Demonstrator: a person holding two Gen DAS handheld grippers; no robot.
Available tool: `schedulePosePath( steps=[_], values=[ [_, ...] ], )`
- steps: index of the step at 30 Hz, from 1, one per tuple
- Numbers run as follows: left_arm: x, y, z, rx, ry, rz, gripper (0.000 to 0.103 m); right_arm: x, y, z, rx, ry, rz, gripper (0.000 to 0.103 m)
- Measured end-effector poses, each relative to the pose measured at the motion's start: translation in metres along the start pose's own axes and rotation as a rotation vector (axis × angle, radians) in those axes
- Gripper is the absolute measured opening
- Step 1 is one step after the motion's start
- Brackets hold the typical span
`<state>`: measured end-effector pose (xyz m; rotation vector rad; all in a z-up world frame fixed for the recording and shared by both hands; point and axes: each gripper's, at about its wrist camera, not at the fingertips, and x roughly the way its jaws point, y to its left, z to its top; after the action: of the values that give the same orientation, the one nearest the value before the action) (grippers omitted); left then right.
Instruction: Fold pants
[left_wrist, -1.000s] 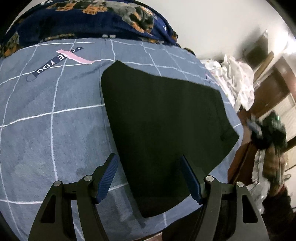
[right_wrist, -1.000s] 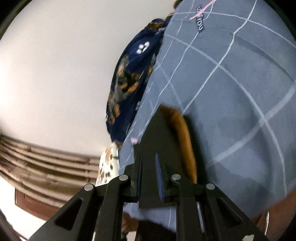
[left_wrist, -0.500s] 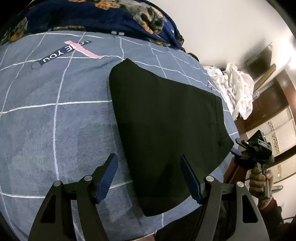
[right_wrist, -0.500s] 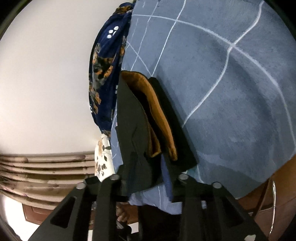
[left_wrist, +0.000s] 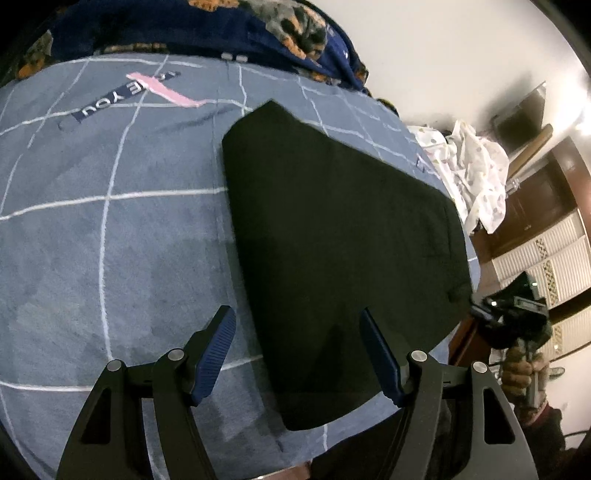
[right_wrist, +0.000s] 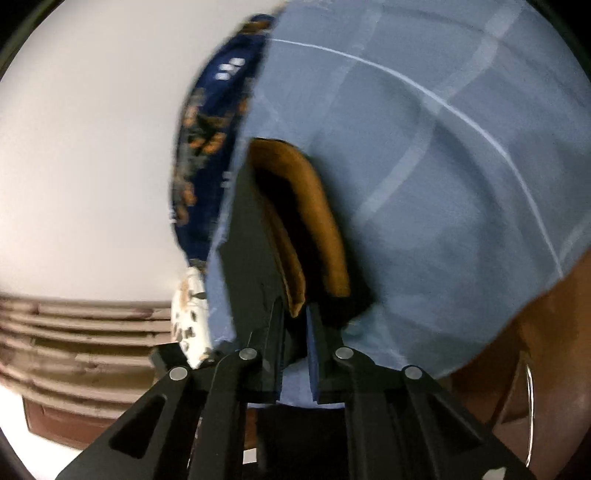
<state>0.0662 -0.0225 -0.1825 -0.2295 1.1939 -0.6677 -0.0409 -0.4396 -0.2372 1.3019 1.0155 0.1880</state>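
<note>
Black pants (left_wrist: 332, 251) lie flat and folded on a blue checked bed cover (left_wrist: 110, 229). My left gripper (left_wrist: 295, 347) is open and empty, hovering above the near end of the pants. In the right wrist view my right gripper (right_wrist: 295, 314) is nearly shut around the pants' edge (right_wrist: 251, 240), where the brown lining (right_wrist: 314, 206) shows; the cloth is lifted slightly off the bed. The right gripper also shows in the left wrist view (left_wrist: 513, 314) at the pants' right edge, held in a hand.
A dark blue patterned blanket (left_wrist: 184, 26) lies along the far side of the bed. White clothes (left_wrist: 476, 173) are piled at the right bed edge. Brown wooden furniture (left_wrist: 546, 192) stands beyond. The bed's edge is close in front.
The right gripper has closed in on the pants' edge again and tilted. The left gripper has drifted slightly over the pants and stays open.
</note>
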Motion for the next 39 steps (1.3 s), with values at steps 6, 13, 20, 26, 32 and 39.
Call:
schedulePosePath(
  steps=[6,13,20,26,32,39],
  values=[
    [0.003,-0.006,-0.003,0.023,0.009,0.013,0.07,0.006,-0.007,0.002,0.032,0.009,-0.025,0.01],
    [0.005,-0.005,-0.003,0.015,0.014,0.012,0.07,0.003,0.014,0.001,-0.035,-0.012,-0.142,0.026],
    [0.006,-0.001,-0.004,-0.002,0.018,0.005,0.07,-0.004,0.021,0.007,-0.083,-0.06,-0.177,0.038],
    [0.006,0.003,-0.005,-0.012,0.029,0.01,0.07,0.012,0.022,0.013,-0.086,-0.018,-0.118,0.024],
    [0.001,0.007,-0.004,-0.028,0.005,0.017,0.07,0.017,0.04,0.007,-0.095,0.008,0.056,0.021],
    [0.001,0.012,-0.005,-0.055,0.012,0.007,0.07,0.017,0.009,0.01,-0.039,0.004,-0.066,0.018]
  ],
)
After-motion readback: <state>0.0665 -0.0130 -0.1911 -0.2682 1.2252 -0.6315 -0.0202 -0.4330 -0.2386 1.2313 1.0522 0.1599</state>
